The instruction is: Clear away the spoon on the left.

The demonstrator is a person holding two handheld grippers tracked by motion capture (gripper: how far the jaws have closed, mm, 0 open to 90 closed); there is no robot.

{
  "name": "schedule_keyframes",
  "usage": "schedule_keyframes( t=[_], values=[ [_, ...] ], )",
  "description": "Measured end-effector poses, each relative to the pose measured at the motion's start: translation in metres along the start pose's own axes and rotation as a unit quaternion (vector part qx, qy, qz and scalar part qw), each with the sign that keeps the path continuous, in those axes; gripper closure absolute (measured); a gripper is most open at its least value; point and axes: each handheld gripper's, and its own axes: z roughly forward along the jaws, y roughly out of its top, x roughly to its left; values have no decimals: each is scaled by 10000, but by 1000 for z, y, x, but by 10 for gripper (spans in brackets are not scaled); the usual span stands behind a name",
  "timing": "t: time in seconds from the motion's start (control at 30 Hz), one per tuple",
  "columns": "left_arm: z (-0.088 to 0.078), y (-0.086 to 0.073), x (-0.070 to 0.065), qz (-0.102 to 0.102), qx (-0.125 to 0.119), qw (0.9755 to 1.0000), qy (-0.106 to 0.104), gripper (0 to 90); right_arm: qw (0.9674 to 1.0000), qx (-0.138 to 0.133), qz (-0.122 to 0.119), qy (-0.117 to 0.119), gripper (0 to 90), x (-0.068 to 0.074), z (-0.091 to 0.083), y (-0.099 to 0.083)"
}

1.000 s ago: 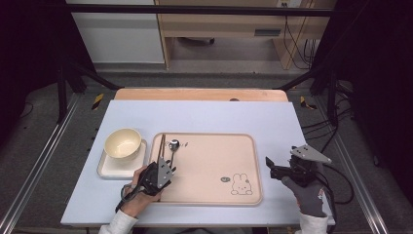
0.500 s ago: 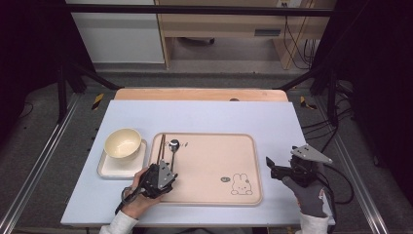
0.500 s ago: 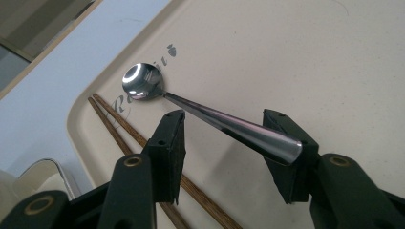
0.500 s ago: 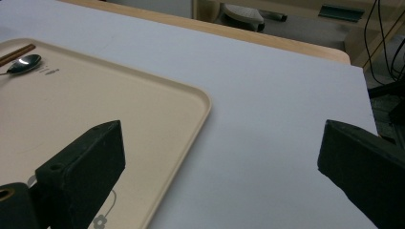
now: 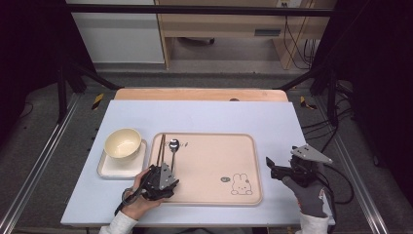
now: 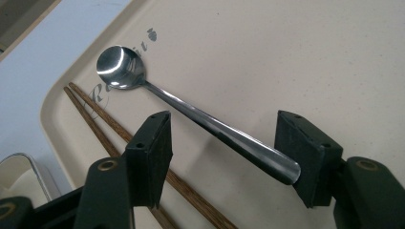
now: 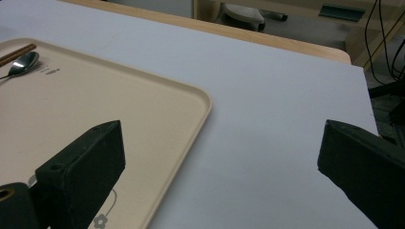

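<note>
A metal spoon (image 5: 173,148) (image 6: 191,112) lies on the beige tray (image 5: 214,161) (image 6: 286,57) near its left edge, bowl end pointing away from me. Two brown chopsticks (image 5: 161,147) (image 6: 110,121) lie beside it. My left gripper (image 5: 165,171) (image 6: 224,126) is low over the spoon's handle end. Its jaws have just been opening and now stand apart, with the handle lying between them close to the right-hand jaw. My right gripper (image 5: 272,168) (image 7: 224,143) hovers open over the table, right of the tray (image 7: 119,95), with nothing between its jaws.
A cream bowl (image 5: 122,143) sits on a white square plate (image 5: 109,169) left of the tray. The tray has a rabbit print (image 5: 240,184) at its near right. The pale blue tabletop (image 5: 204,117) extends behind and to the right, with a wooden strip at its far edge.
Hardly anything differs: the left gripper stays at the spoon's handle end with barely a shift. Spoon, chopsticks and the right gripper keep their places.
</note>
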Motion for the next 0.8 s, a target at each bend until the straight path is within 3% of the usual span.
schedule_keyframes(
  t=[0.4, 0.8],
  values=[
    [-8, 1, 4, -209, -172, 9995, -189, 332, 10000, -8, 5, 7, 24, -1, -1, 0],
    [-28, -3, 24, -798, -556, 9952, -89, 322, 10000, -9, -4, -19, 21, -2, -1, 0]
  ],
)
